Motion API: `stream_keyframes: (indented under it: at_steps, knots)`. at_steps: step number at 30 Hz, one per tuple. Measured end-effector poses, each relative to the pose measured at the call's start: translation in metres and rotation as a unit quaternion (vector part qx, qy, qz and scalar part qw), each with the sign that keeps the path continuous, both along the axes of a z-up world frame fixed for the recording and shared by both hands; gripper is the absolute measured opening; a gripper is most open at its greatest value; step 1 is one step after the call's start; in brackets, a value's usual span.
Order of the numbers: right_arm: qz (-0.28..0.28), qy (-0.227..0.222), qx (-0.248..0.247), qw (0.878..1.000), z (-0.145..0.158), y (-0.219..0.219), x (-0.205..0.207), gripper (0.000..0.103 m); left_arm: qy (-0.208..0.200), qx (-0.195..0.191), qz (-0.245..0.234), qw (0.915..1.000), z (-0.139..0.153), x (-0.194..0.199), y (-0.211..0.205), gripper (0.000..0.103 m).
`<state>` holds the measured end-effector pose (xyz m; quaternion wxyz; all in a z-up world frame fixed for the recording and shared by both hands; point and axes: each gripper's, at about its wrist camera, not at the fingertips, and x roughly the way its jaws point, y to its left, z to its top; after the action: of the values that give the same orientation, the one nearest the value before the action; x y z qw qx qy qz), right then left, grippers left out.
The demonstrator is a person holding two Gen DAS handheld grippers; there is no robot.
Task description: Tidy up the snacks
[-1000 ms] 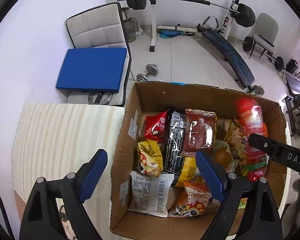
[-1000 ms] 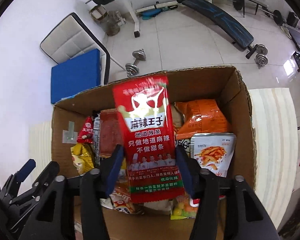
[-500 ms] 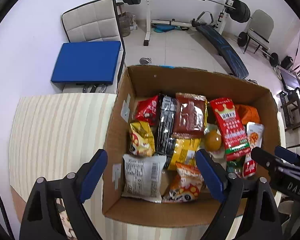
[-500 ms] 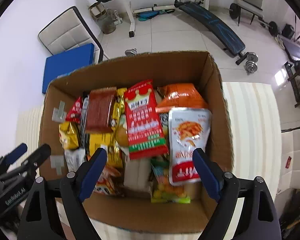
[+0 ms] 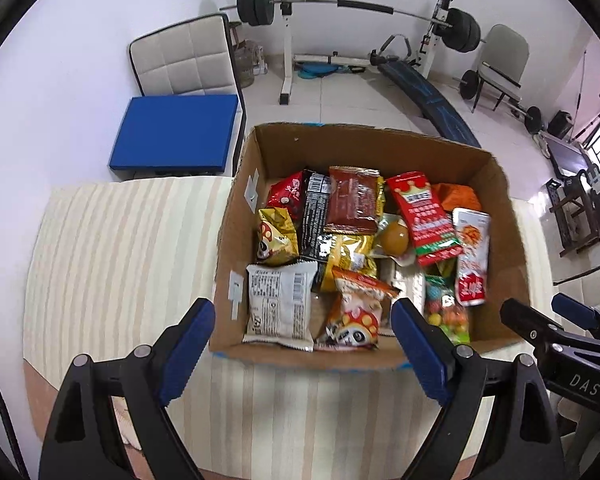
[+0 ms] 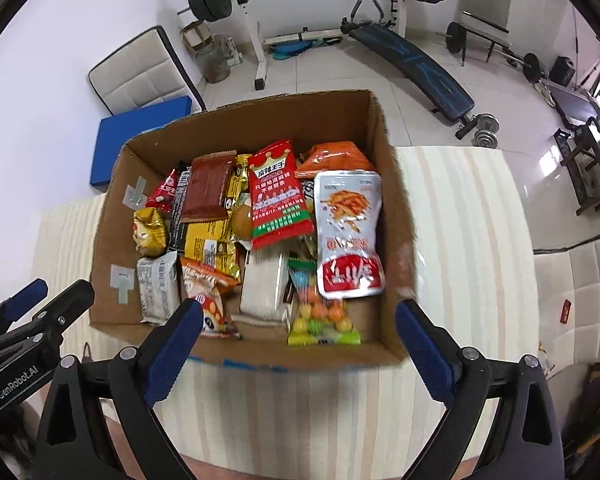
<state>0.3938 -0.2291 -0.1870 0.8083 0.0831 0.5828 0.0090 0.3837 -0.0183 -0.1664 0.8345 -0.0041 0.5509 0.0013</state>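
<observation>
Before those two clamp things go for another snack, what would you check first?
1. Right hand-held gripper empty: ok, jaws have just been opening, nothing between them.
2. Left hand-held gripper open and empty: ok.
3. Red packet lying in the cardboard box: ok.
4. Both grippers clear of the box: ok.
5. Snacks left outside the box on the striped tabletop: cannot tell, only part shows.

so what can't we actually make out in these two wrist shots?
- Bottom layer of the cardboard box: both views, covered by the packets on top.
- White packet: right wrist view, its upper part under the red packet; print unreadable.
- Candy bag: right wrist view, motion-blurred; top under the white-and-red pouch.
- Left gripper and right gripper: handles cut off by the bottom edge.
</observation>
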Motion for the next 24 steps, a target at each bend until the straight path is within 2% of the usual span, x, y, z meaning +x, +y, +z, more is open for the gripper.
stream_keyframes:
  at_steps: [7,16,19,24]
  knots:
    - [-0.007,-0.053,-0.008,0.999,0.056,-0.008,-0.061,0.099,-0.050,-0.004,-0.009,0.9987,0.052,-0.056,-0.004,0.090]
    - [0.003,-0.109,-0.010,0.994,0.124,-0.004,-0.148,0.099,-0.090,-0.016,-0.029,0.9954,0.109,-0.132,-0.008,0.090]
    - [0.003,-0.122,-0.007,0.993,0.141,-0.003,-0.176,0.099,-0.101,-0.007,-0.028,0.9944,0.123,-0.153,-0.008,0.090]
    - [0.004,-0.140,-0.004,0.990,0.167,-0.002,-0.215,0.099,-0.104,-0.022,-0.028,0.9940,0.138,-0.186,-0.004,0.090]
